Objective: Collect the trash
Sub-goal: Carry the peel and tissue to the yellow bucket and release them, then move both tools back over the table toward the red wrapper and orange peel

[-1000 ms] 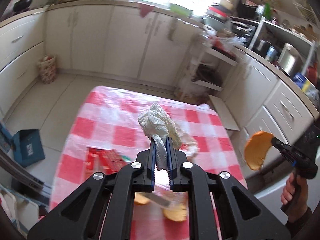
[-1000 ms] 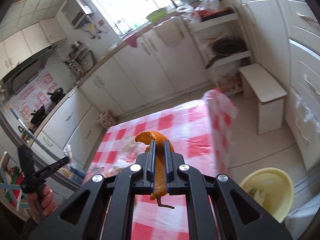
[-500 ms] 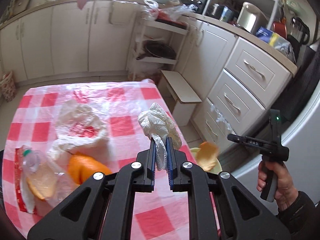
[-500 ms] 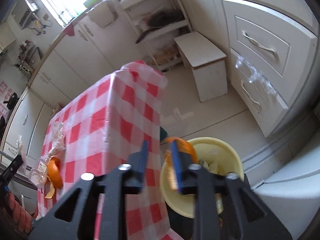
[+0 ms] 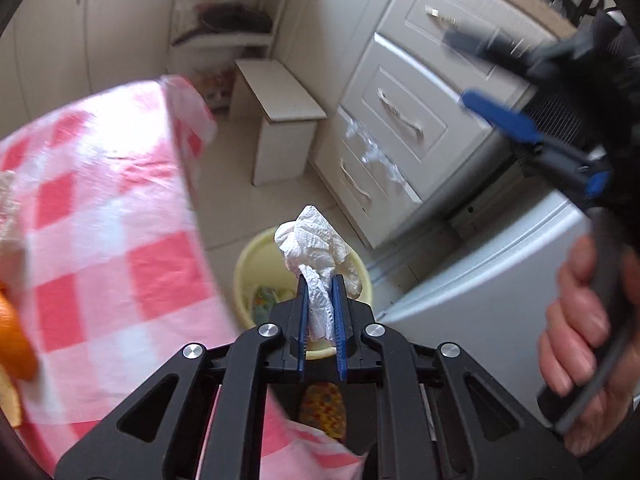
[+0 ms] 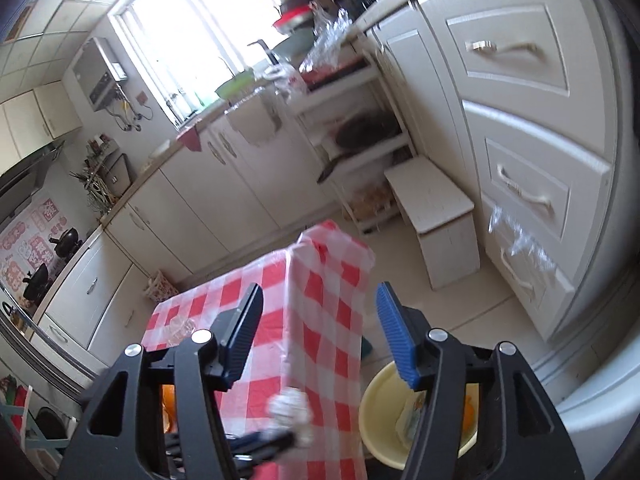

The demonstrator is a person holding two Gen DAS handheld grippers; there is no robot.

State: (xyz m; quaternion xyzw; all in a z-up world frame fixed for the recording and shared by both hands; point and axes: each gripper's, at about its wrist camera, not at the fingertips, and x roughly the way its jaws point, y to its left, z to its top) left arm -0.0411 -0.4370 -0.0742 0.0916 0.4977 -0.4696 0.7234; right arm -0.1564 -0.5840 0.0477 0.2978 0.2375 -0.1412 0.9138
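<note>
Crumpled white paper towel (image 5: pixel 316 248): clamped between the blue pads of the left gripper (image 5: pixel 320 296), jaws closed tight on its lower twist; the bulk of the wad bunches out past the fingertips. Held in the air above the yellow bin (image 5: pixel 248 264), which stands on the tiled floor just beside the table's corner. In the right wrist view the same wad (image 6: pixel 290 408) shows blurred, low in the frame, in front of the tablecloth's overhang.

Yellow bin, contents: scraps of printed wrapper and a piece of orange peel (image 6: pixel 468 410) lie inside; further contents too small to tell.

Right gripper (image 6: pixel 320 328): jaws spread wide, nothing between them; seen from the left wrist view up at the right, blurred, with the person's hand (image 5: pixel 580 364) around its handle.

Table: covered by a red-and-white checked cloth (image 5: pixel 104 248) that hangs down over the edge. Orange peel (image 5: pixel 16 344) rests on it at the left margin.

Surroundings: white stool (image 5: pixel 284 120) on the floor near the drawer unit (image 5: pixel 404 120); open shelf rack (image 6: pixel 360 136) behind; white appliance (image 5: pixel 480 276) at right
</note>
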